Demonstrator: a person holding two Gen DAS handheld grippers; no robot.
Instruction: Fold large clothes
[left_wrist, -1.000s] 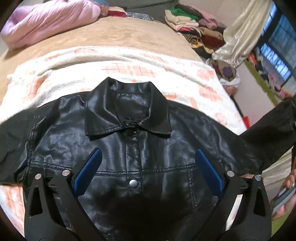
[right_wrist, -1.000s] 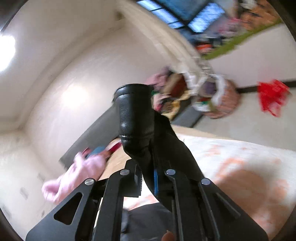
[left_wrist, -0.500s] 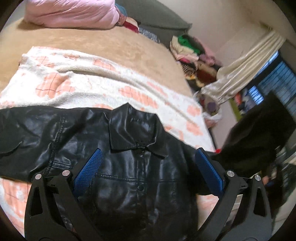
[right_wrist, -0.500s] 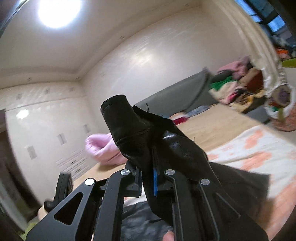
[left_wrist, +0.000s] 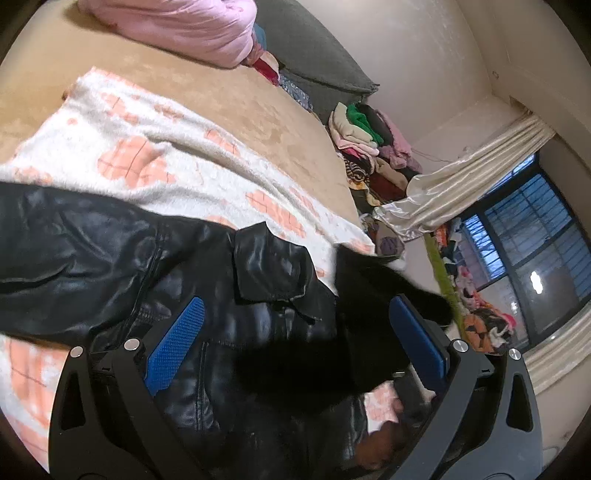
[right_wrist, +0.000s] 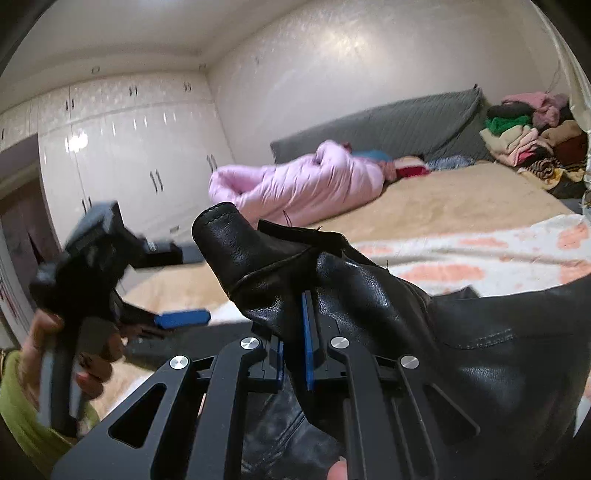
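Pinching the sleeve cuff (right_wrist: 236, 254) of the black leather jacket (left_wrist: 155, 295) in the closed right tongs (right_wrist: 295, 354), swinging it across the bed (left_wrist: 258, 122) at frame centre, left tongs (left_wrist: 295, 339) gaping empty; judging it heavy, slick, stiff.

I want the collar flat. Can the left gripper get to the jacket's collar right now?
Probably yes: the left gripper is open just short of the shiny black leather jacket's collar, with nothing lying over the collar.

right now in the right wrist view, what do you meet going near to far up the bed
black leather jacket sleeve pinched in the right gripper → white and orange blanket → tan bedspread → pink puffer jacket → grey headboard
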